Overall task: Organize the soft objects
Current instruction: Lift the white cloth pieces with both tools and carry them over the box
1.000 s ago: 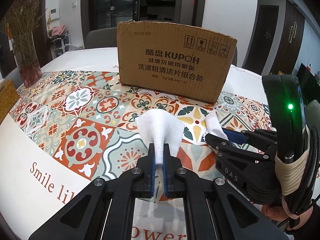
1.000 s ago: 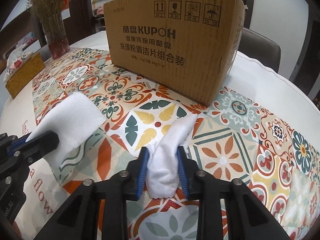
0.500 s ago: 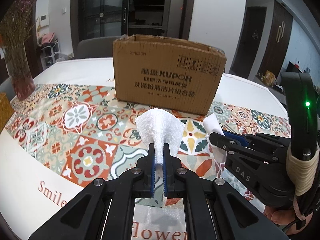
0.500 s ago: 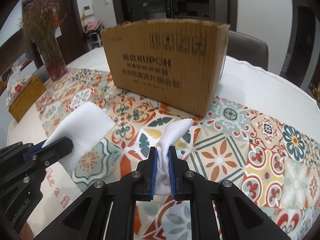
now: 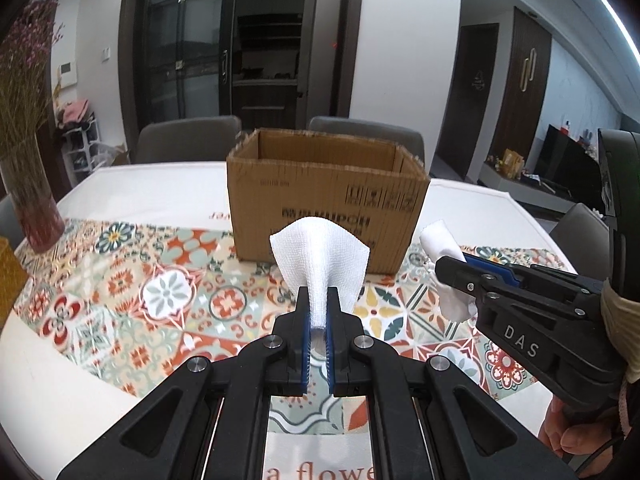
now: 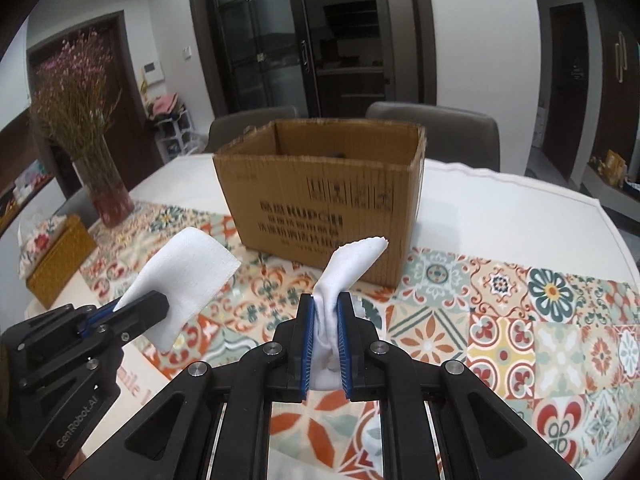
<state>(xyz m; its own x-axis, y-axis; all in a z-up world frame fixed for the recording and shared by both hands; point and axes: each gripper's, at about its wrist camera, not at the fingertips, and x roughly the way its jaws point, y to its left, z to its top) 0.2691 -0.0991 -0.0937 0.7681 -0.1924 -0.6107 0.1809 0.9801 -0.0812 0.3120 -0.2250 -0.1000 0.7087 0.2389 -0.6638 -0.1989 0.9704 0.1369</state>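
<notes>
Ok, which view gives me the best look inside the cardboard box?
The right wrist view: it looks down past the cardboard box's near rim, and something dark shows low against the back wall. The left wrist view sees the box too, but only the upper inner walls, not the bottom.

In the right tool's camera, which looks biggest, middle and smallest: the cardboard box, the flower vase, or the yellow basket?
1. Brown cardboard box, clearly largest.
2. Glass vase of dried pink flowers.
3. Yellow woven basket, though it looks close to the vase.
</notes>
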